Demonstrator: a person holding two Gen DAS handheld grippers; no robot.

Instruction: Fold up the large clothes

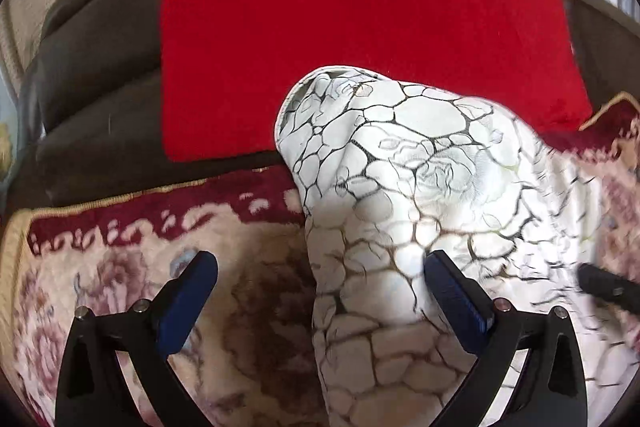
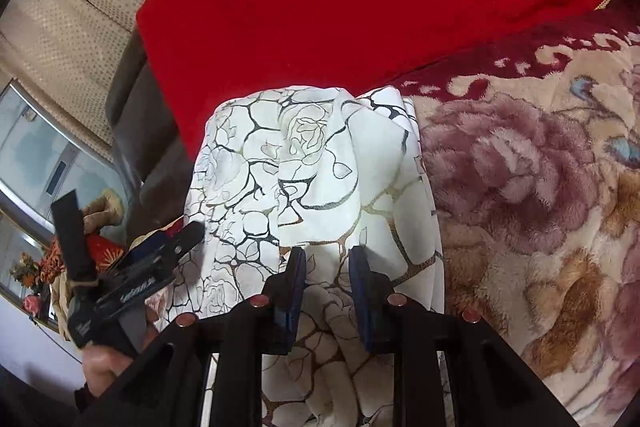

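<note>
Here the white garment, printed with dark cracked lines and faint roses, lies bunched on a floral rug, its far end lapping the near edge of a red cloth spread beyond. How far the garment runs toward the cameras cannot be told: both views cut it off at the bottom, under the claws. Its right side in the left wrist view is smeared with blur, so the edge there is hard to trace. The left claw is spread wide; one blue pad sits over bare rug, the other over the garment, with the garment's left edge passing between them, and whether either pad touches the fabric cannot be made out. The right claw has its fingers drawn near each other with a fold of the garment rising in the gap; the pads appear to press the fabric on both sides, though the contact itself is partly hidden by the fingers. In the right wrist view the left claw appears at the left, just beside the garment's edge, held by a bare hand that is mostly cut off. The red cloth's far corners run out of both frames. A dark sofa lies under the red cloth's left part, its shape mostly hidden. No containers are visible.
</note>
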